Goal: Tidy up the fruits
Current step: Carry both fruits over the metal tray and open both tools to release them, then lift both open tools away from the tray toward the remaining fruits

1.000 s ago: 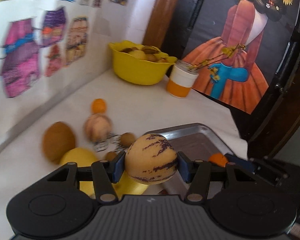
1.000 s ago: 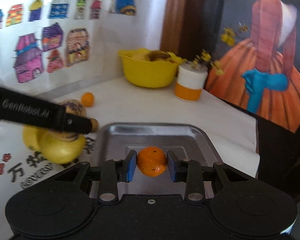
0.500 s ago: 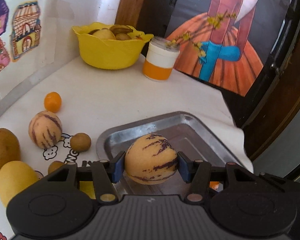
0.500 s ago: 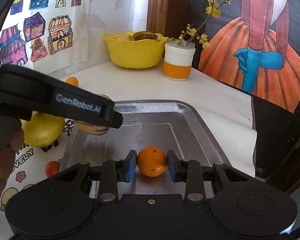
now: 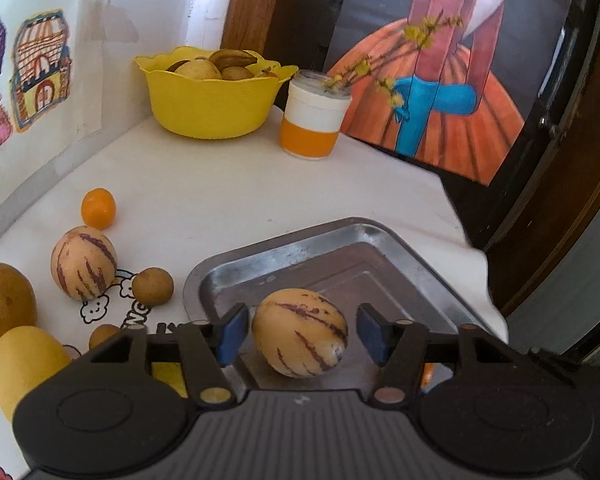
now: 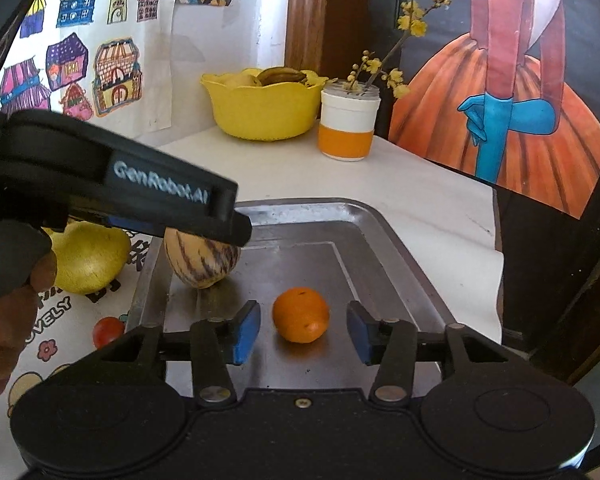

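a: where's the striped melon [image 5: 299,333] right now?

b: on the floor of the metal tray [image 5: 340,240], near its left front corner, dead centre between the blue pads of the left tongs [image 5: 300,334]. the jaws are opening and there's a gap on both sides, so nothing pinches it. its long axis lies roughly across the gap, tipped a bit down to the right.

a: and the mandarin [image 6: 301,315]?

b: same story on the other side. it sits in the tray near the front edge, between the pads of the right tongs [image 6: 302,330], which are also opening and clear of it. the melon lies to its left, well apart in the right wrist view.

a: so both are delivered?

b: i'd judge so. the coming move is probably to draw each pair of tongs straight back, so the pads don't nudge a round fruit and set it rolling.

a: what's left on the table [image 5: 228,200]?

b: all off to the left of the tray: a second striped melon [image 5: 84,263], a small orange fruit [image 5: 98,208] beyond it, a small brown round fruit [image 5: 152,286] just beside the tray's corner, a big brown fruit [image 5: 4,304] and a yellow one [image 5: 24,364] nearer. the left hand is plainly nearer that lot.

a: anything in the way?

b: the left tongs' arm crosses over the tray's left side in the right view, so the right hand reaching left would meet it. the yellow bowl [image 5: 208,100] and the orange-and-white cup [image 5: 314,120] stand far back, out of the path.
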`<state>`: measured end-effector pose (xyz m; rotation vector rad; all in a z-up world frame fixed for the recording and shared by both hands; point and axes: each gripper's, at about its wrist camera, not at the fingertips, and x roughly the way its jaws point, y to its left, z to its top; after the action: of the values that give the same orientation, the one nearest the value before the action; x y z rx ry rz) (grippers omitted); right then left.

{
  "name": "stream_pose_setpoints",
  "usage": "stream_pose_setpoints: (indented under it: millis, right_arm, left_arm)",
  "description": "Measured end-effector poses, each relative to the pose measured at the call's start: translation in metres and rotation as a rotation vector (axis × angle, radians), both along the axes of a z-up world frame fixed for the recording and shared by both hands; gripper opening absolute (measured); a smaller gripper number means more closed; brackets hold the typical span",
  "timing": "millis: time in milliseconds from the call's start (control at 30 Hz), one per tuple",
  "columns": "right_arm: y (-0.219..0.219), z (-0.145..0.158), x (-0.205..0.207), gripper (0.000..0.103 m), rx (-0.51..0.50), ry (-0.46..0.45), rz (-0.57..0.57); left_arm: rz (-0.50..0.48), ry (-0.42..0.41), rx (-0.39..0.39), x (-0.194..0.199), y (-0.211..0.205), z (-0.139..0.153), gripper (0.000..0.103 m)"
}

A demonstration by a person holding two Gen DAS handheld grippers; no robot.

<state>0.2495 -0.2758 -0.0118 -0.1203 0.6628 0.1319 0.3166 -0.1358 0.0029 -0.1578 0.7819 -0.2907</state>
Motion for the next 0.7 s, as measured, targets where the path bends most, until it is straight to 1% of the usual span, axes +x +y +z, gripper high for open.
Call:
stream_pose_setpoints:
  millis: [33,67,133,167,200,233,267,333,400,500,700]
  right_arm:
    - [0.000,0.003,-0.004,0.063,0.001,-0.011,-0.005]
    - [0.000,0.005,-0.006,0.066,0.002,-0.022,-0.009]
    - [0.000,0.011,-0.014,0.078,0.006,-0.048,-0.017]
    - [0.001,0.014,-0.018,0.080,0.006,-0.062,-0.021]
    - [0.002,0.017,-0.022,0.084,0.006,-0.075,-0.025]
    - [0.002,0.021,-0.027,0.088,0.007,-0.089,-0.030]
    - [0.003,0.025,-0.032,0.090,0.009,-0.104,-0.035]
    - [0.005,0.033,-0.043,0.100,0.017,-0.135,-0.043]
    - [0.007,0.041,-0.054,0.102,0.022,-0.171,-0.055]
    - [0.013,0.051,-0.070,0.102,0.027,-0.215,-0.070]
    - [0.027,0.063,-0.103,0.102,0.032,-0.256,-0.070]
  left_arm:
    - [0.005,-0.003,-0.009,-0.001,0.002,0.002,0.070]
    - [0.007,-0.006,-0.015,-0.003,0.003,0.004,0.070]
    - [0.009,-0.020,-0.027,-0.009,0.007,0.009,0.072]
    - [0.012,-0.030,-0.031,-0.012,0.009,0.012,0.077]
    - [0.017,-0.044,-0.033,-0.016,0.011,0.015,0.081]
    - [0.022,-0.062,-0.034,-0.021,0.014,0.019,0.083]
    - [0.027,-0.082,-0.036,-0.027,0.016,0.023,0.087]
    - [0.038,-0.118,-0.040,-0.037,0.022,0.032,0.094]
    - [0.059,-0.152,-0.040,-0.048,0.030,0.040,0.102]
    - [0.086,-0.191,-0.041,-0.066,0.041,0.050,0.102]
    - [0.135,-0.215,-0.049,-0.101,0.067,0.061,0.102]
